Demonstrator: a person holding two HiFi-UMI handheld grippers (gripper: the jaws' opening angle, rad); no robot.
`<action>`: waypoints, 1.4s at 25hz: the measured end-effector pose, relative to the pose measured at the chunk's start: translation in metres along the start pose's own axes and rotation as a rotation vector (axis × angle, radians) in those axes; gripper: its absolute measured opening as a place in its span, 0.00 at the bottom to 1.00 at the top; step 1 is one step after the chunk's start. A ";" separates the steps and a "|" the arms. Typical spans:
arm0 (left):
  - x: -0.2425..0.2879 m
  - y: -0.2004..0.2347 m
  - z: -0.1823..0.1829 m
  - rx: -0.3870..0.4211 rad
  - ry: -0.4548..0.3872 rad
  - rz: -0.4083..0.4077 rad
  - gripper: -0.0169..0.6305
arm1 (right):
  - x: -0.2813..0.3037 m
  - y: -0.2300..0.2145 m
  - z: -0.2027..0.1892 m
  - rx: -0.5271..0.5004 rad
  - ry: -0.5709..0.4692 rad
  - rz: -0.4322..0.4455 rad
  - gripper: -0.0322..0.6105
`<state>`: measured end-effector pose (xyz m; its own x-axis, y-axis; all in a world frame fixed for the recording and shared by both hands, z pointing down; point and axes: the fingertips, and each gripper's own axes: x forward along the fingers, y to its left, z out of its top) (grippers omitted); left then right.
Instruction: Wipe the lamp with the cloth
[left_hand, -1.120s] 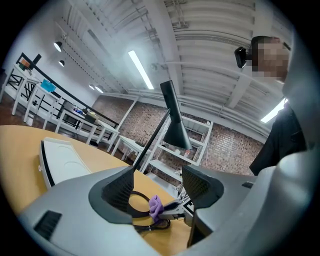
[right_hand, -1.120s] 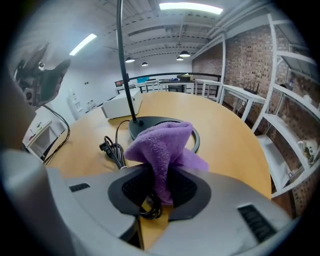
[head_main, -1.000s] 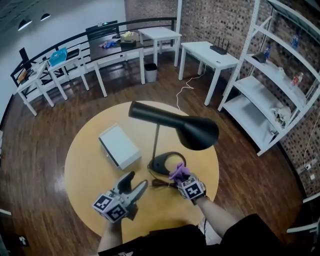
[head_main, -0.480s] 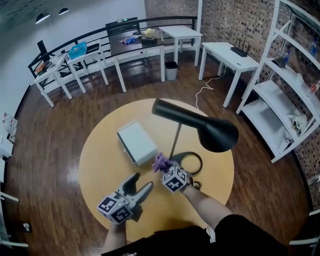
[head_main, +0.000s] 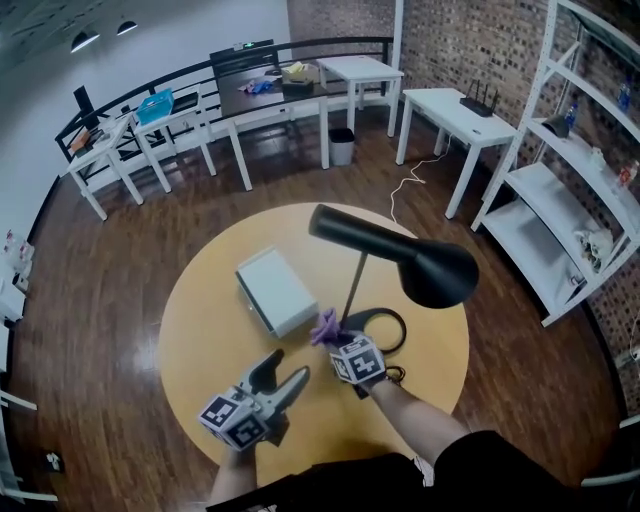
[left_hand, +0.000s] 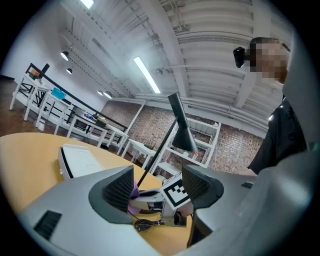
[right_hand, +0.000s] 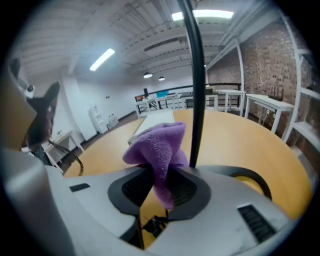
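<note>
A black desk lamp stands on the round wooden table: ring base, thin stem, long cone shade overhead. My right gripper is shut on a purple cloth, and the cloth rests against the lower stem. To the left, my left gripper hovers open over the table's near side with nothing between its jaws. From the left gripper view, the lamp's shade and the right gripper's marker cube show between its open fingers.
A white box lies on the table left of the lamp. The lamp's bunched black cord lies by the base. White tables and shelving stand beyond the table on the dark wooden floor.
The right gripper carried the cloth leftward from the lamp's base ring to the stem, then stayed there. The left gripper shifted slightly; the head camera also moved.
</note>
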<state>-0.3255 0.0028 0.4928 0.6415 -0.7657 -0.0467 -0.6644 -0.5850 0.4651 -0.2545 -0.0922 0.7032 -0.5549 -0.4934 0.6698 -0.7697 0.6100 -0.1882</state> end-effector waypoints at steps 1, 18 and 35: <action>0.002 -0.001 0.000 -0.003 -0.002 -0.012 0.48 | -0.009 0.005 0.016 0.029 -0.052 0.027 0.19; 0.017 -0.024 0.020 0.018 -0.040 -0.139 0.48 | -0.187 0.015 0.210 0.183 -0.675 0.117 0.18; 0.013 -0.014 -0.010 -0.013 0.026 -0.073 0.48 | -0.063 -0.019 0.064 0.195 -0.286 -0.019 0.18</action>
<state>-0.3039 0.0035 0.4946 0.6975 -0.7142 -0.0581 -0.6110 -0.6352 0.4725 -0.2247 -0.1122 0.6187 -0.5844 -0.6741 0.4517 -0.8115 0.4825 -0.3297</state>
